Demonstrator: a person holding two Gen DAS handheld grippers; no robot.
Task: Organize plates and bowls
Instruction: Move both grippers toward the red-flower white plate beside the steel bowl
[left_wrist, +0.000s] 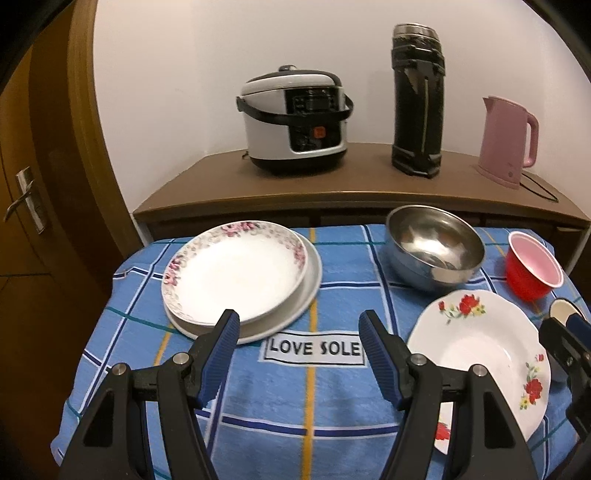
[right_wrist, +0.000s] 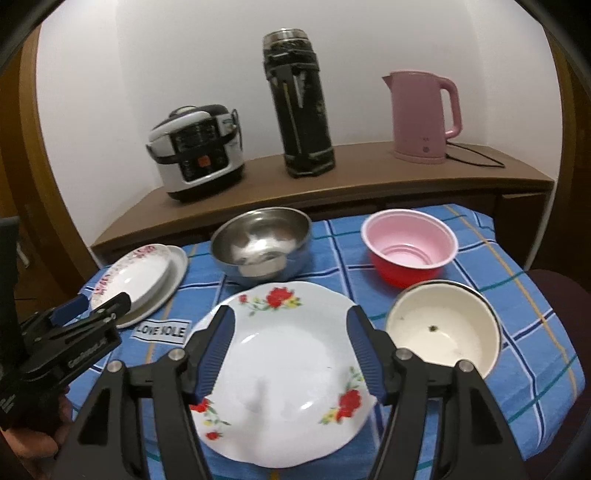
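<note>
A pink-flowered plate (left_wrist: 236, 269) sits stacked on a plain white plate (left_wrist: 295, 310) at the table's left; the stack also shows in the right wrist view (right_wrist: 136, 277). A red-flowered plate (right_wrist: 284, 369) lies at the front middle, also in the left wrist view (left_wrist: 484, 354). A steel bowl (right_wrist: 262, 247), a red bowl with pink inside (right_wrist: 410, 247) and a cream enamel bowl (right_wrist: 443, 325) stand behind and right. My left gripper (left_wrist: 299, 328) is open and empty over the cloth beside the stack. My right gripper (right_wrist: 291, 325) is open and empty above the red-flowered plate.
A blue checked cloth (left_wrist: 314, 387) covers the table. Behind it a brown cabinet (left_wrist: 354, 177) carries a rice cooker (left_wrist: 295, 118), a black thermos (left_wrist: 417, 103) and a pink kettle (left_wrist: 506, 140). A wooden door (left_wrist: 33, 192) is at the left.
</note>
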